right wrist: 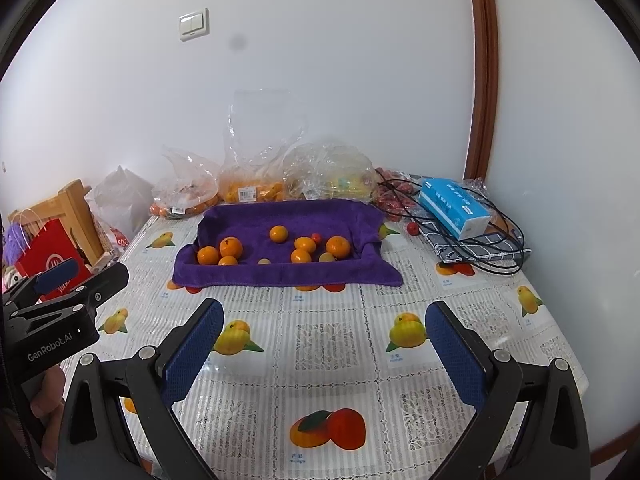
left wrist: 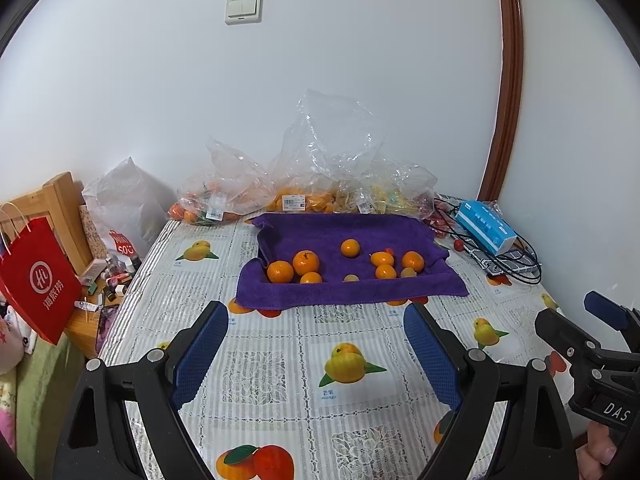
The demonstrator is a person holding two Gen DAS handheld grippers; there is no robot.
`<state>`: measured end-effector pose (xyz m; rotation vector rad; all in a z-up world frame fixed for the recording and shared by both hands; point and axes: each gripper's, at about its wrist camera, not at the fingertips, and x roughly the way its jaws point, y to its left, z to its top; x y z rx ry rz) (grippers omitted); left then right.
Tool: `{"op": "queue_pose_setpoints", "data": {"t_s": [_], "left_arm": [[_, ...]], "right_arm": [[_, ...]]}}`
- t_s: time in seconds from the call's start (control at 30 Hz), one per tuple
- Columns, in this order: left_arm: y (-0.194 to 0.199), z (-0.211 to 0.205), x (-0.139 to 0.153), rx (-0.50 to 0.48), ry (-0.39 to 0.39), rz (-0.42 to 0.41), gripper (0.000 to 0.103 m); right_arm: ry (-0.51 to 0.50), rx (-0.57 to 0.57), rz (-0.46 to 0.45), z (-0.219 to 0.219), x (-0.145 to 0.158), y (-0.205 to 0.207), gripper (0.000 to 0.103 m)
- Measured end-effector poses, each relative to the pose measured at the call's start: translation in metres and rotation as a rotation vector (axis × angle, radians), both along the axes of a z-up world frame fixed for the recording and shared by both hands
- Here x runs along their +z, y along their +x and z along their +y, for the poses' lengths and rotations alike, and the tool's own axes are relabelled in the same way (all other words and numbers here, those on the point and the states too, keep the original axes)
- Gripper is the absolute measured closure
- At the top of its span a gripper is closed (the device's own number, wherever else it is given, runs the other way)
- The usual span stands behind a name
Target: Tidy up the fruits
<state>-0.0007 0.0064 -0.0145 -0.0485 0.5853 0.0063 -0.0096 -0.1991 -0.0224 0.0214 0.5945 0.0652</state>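
A purple towel [left wrist: 348, 288] [right wrist: 288, 274] lines a shallow tray at the far middle of the table. Several oranges lie on it, among them a large orange [left wrist: 306, 262] [right wrist: 231, 247] at the left and a lone orange [left wrist: 350, 248] [right wrist: 279, 234] further back. Two small pale yellow fruits [left wrist: 351, 278] [right wrist: 326, 257] and a tiny red tomato [right wrist: 316, 237] lie among them. My left gripper [left wrist: 316, 354] hovers open over the tablecloth, well short of the towel, with nothing between its blue pads. Beside it my right gripper [right wrist: 324, 354] is also open and holds nothing.
Clear plastic bags of fruit [left wrist: 296, 188] [right wrist: 256, 184] line the wall behind the towel. A blue tissue box [left wrist: 484, 226] [right wrist: 454, 206], black cables and a checked cloth sit at the far right. A red paper bag [left wrist: 36, 280] and a wooden chair stand off the table's left edge.
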Motion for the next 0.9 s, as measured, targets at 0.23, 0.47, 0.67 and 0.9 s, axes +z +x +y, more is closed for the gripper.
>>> {"op": "queue_pose_setpoints", "data": {"t_s": [0.23, 0.47, 0.67, 0.9], "left_arm": [[0.0, -0.004, 0.002, -0.013, -0.006, -0.012, 0.014], [-0.002, -0.009, 0.001, -0.021, -0.008, -0.015, 0.014], [-0.004, -0.012, -0.001, -0.026, -0.012, -0.012, 0.013], [-0.005, -0.012, 0.0, -0.015, -0.009, -0.01, 0.013]], "right_arm": [[0.001, -0.005, -0.007, -0.003, 0.003, -0.003, 0.003], [0.007, -0.005, -0.001, -0.006, 0.001, -0.005, 0.003], [0.006, 0.001, -0.001, -0.008, 0.001, -0.008, 0.003], [0.013, 0.004, 0.0, -0.009, 0.0, -0.009, 0.003]]}}
